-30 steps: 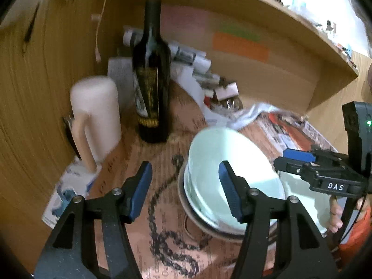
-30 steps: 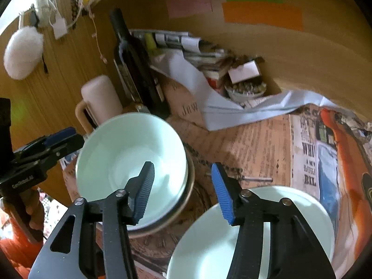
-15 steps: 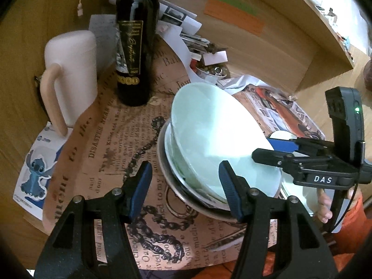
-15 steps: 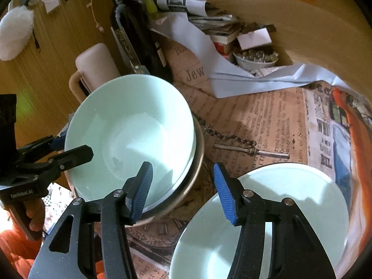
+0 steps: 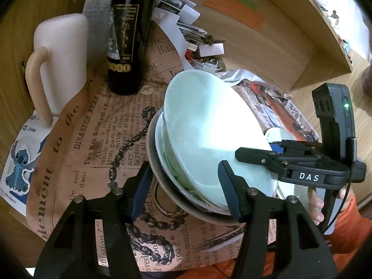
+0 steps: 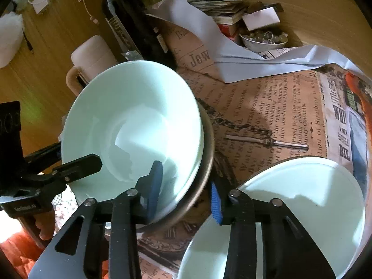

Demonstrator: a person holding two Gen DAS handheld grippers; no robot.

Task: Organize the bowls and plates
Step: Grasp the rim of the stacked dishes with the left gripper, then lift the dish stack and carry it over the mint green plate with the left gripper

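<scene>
A pale green bowl [image 5: 209, 134] sits on top of a stack of plates, the lowest a wide grey plate [image 5: 162, 183]. My left gripper [image 5: 183, 186] is open, its jaws straddling the near rim of the stack. In the right wrist view my right gripper [image 6: 186, 190] is open, its jaws astride the right rim of the same bowl [image 6: 130, 125] and grey plate [image 6: 204, 162]. The right gripper also shows in the left wrist view [image 5: 267, 151] at the bowl's right edge. A second pale green bowl [image 6: 290, 209] lies at the lower right.
A dark wine bottle [image 5: 127, 37] and a cream mug [image 5: 60, 53] stand behind the stack. Papers and a small dish of trinkets [image 6: 262, 39] lie at the back against a curved wooden wall [image 5: 267, 44]. Printed newspaper [image 6: 267, 107] covers the table.
Both grippers have moved in and down toward the stack. The left now straddles its near rim and the right straddles the bowl's right rim. The dishes have not moved.
</scene>
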